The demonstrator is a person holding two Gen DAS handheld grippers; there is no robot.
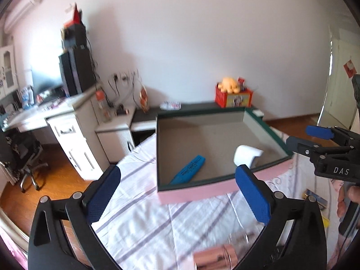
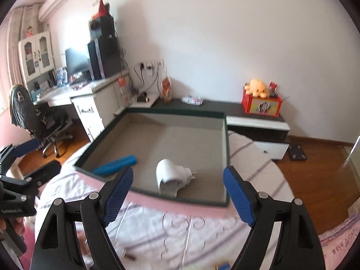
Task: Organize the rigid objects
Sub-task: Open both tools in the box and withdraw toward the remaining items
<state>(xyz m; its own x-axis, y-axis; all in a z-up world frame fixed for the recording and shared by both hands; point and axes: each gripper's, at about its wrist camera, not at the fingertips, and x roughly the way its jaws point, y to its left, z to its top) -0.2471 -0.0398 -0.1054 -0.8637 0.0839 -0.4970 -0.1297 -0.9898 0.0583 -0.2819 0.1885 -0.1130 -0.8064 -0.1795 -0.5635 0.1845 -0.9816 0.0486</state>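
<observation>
A striped bed [image 2: 202,231] carries a shallow green tray [image 2: 226,157].

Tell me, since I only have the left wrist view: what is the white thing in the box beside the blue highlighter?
Observer: A white plug adapter. The right wrist view shows its two metal prongs pointing toward the right wall of the box.
Operator: I see the right gripper only from the side. Is it holding anything?
Observer: No. The right gripper is open and empty, short of the box's near wall.
Operator: Is anything on the floor past the bed's right side?
Observer: Yes, a flat black square, probably a bathroom scale, lies on the wood floor beside the low white drawer unit.
</observation>
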